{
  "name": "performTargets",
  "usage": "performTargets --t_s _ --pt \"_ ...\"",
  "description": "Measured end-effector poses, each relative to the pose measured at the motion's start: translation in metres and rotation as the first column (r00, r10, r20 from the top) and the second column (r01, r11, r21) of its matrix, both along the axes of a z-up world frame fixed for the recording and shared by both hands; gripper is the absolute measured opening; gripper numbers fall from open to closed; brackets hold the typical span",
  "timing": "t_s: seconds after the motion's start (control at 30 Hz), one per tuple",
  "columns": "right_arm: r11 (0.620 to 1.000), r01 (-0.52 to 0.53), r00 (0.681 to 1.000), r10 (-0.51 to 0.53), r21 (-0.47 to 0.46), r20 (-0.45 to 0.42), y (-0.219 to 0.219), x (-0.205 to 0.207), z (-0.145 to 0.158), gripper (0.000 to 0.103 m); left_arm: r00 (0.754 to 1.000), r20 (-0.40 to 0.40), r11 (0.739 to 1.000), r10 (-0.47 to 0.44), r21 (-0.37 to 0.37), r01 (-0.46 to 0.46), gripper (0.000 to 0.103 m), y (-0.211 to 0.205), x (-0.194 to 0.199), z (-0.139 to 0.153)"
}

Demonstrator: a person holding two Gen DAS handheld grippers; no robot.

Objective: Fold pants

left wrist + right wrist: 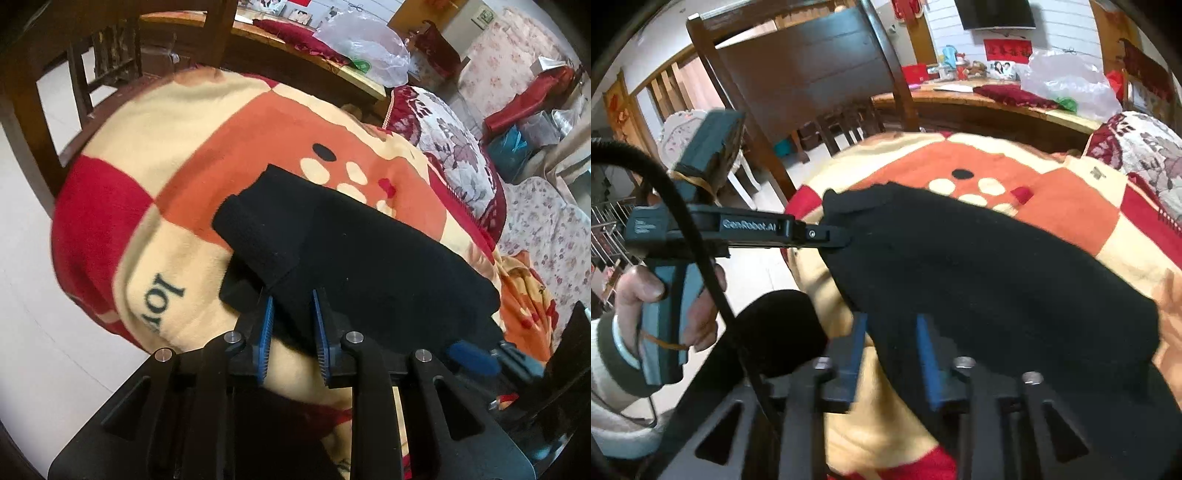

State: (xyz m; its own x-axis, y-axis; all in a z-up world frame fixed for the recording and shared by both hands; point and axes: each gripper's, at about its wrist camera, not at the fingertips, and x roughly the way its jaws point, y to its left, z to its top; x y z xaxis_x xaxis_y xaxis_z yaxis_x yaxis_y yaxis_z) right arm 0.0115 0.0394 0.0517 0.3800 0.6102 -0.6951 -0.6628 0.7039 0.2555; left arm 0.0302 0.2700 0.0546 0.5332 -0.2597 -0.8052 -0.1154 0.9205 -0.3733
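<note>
The black pants [354, 254] lie folded over on an orange, red and cream blanket [229, 147]. Their ribbed waistband [255, 236] points to the far left. My left gripper [293, 295] has its blue pads apart, with the near edge of the pants between them. In the right wrist view the pants [979, 266] fill the middle. My right gripper [892, 321] also has its pads apart around the near edge of the cloth. The left gripper [838, 236] shows there from the side, its tip at the waistband corner.
A dark wooden chair [809, 70] stands beyond the blanket's far left edge. A wooden table [295, 51] with a clear plastic bag [365, 44] is behind. A floral cushion [454, 147] lies on the right. White tiled floor [44, 295] is to the left.
</note>
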Motion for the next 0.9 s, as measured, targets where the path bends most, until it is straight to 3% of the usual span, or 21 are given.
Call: performTargets --t_s 0.17,0.23,0.4,0.53,0.73,0.83,0.9 --pt "0.990 0.103 0.993 -0.097 0.092 -0.068 -0.052 0.000 0.013 0.033 1.000 0.021 0.992 0.001 0.126 -0.004 0.018 -0.001 -0.017 0.013" --pt "0.984 0.146 0.987 -0.139 0.104 -0.076 -0.072 0.001 0.017 0.033 0.999 0.033 0.990 -0.001 0.141 -0.004 0.018 0.000 -0.021 0.017" --pt "0.951 0.281 0.959 -0.273 0.130 -0.075 -0.128 0.017 0.028 0.033 0.999 0.024 0.993 0.031 0.112 -0.033 0.018 0.007 -0.013 0.017" --pt "0.921 0.329 0.935 -0.287 0.209 -0.208 -0.152 0.049 0.025 0.043 0.999 -0.007 0.999 0.038 0.034 -0.038 0.018 0.003 -0.006 0.009" --pt "0.909 0.352 0.901 -0.265 0.222 -0.343 -0.147 0.082 -0.001 0.043 0.999 -0.034 0.999 0.020 0.039 -0.018 0.018 -0.012 0.000 -0.001" --pt "0.900 0.374 0.869 -0.256 0.223 -0.422 -0.141 0.097 -0.024 0.043 0.998 -0.043 0.999 0.037 0.033 -0.036 0.018 -0.013 0.004 -0.006" --pt "0.880 0.383 0.867 -0.238 0.281 -0.437 -0.141 0.100 -0.031 0.027 0.998 -0.045 0.999 0.050 0.008 -0.050 0.018 -0.012 0.007 -0.008"
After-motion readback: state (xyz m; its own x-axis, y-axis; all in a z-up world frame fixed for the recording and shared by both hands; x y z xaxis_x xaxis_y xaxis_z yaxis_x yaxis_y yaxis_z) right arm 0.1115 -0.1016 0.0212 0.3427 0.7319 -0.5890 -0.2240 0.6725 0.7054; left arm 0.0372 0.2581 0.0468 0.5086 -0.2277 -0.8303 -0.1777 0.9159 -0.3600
